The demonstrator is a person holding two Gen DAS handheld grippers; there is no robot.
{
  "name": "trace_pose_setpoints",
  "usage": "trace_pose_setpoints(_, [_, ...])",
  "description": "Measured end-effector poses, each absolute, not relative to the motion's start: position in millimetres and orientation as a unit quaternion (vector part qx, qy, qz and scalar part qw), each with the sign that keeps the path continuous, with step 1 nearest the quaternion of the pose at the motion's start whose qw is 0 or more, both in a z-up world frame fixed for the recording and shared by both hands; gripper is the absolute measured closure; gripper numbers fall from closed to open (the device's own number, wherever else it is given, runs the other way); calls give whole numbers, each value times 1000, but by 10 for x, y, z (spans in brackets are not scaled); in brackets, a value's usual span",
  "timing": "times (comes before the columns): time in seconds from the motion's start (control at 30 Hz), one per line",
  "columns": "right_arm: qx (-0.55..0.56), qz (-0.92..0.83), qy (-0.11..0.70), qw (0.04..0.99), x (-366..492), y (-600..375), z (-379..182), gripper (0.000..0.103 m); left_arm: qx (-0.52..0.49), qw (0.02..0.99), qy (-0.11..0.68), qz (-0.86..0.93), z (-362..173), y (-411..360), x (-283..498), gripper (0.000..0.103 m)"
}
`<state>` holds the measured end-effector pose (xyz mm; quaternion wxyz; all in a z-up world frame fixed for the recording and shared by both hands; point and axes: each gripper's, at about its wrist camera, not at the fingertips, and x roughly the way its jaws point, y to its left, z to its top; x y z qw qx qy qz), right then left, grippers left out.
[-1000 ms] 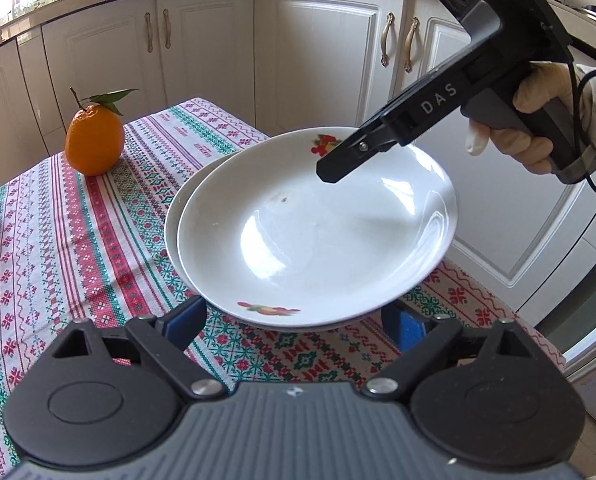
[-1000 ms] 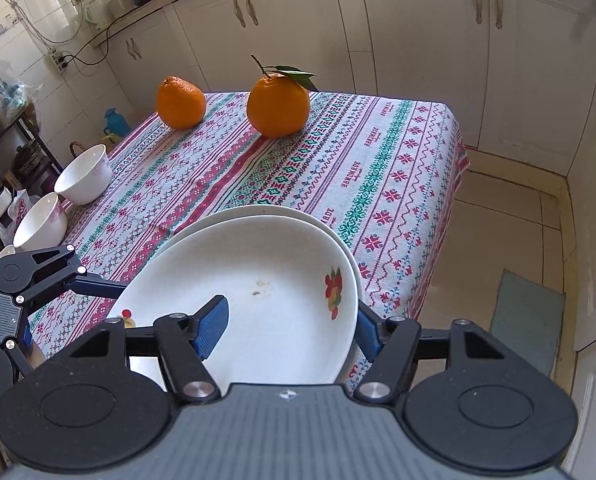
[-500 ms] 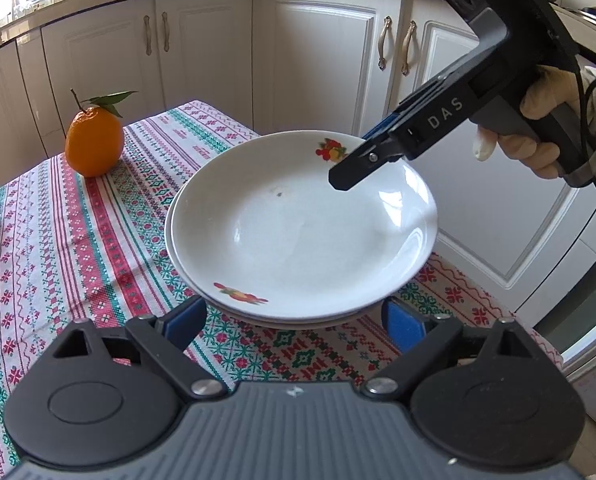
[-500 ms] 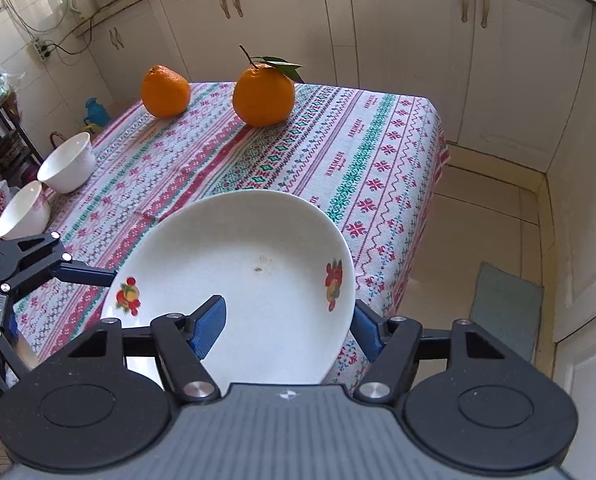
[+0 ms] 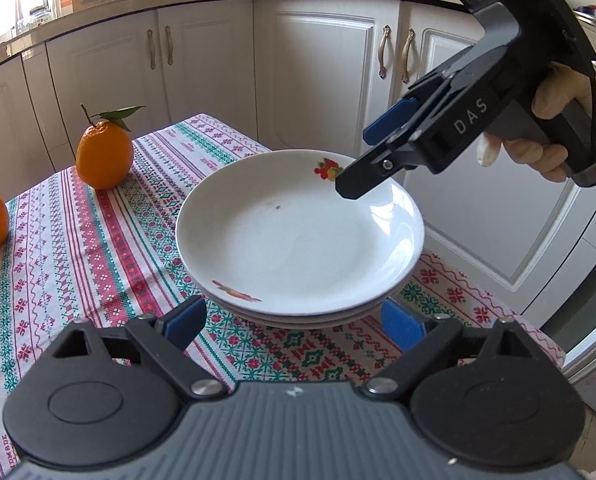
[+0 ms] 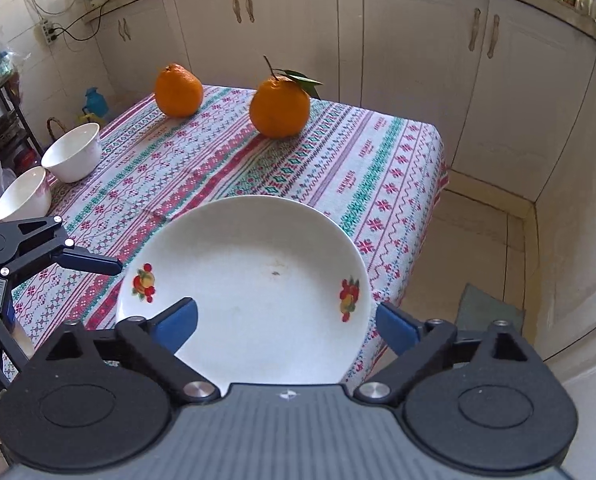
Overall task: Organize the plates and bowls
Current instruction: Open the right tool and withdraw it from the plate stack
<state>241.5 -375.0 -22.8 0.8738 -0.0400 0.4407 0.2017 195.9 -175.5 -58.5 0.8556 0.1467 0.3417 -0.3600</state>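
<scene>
surface: patterned tablecloth (image 6: 337, 168) | room: white kitchen cabinets (image 6: 417, 60) | both hand-held grippers: jaws apart, right just opened

Lower plate (image 5: 309, 317) mostly hidden beneath top plate (image 5: 298, 236)

Stacked white plates (image 5: 298, 240) on tablecloth (image 5: 78, 240)

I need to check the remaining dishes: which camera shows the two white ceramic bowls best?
The right wrist view. The two white ceramic bowls sit side by side at the table's far left edge, beyond the open left gripper. The left wrist view shows none of them, only the stacked white plates and oranges.
</scene>
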Motion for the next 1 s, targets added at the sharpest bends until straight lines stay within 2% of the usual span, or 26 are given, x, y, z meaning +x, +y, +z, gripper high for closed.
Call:
trace_pose_setpoints(0.07, [-46, 201, 435, 876, 2378, -3691, -194, 0, 149, 860, 333, -357, -551, -1718, 1922, 8])
trace_pose_setpoints(0.53, [-51, 147, 427, 891, 1965, -3091, -119, 0, 148, 899, 263, -318, -214, -1180, 1517, 3])
trace_pose_setpoints(1.0, [-76, 133, 391, 908, 1595, -2085, -38, 0, 157, 930, 245, -223, -25, -213, 947, 3])
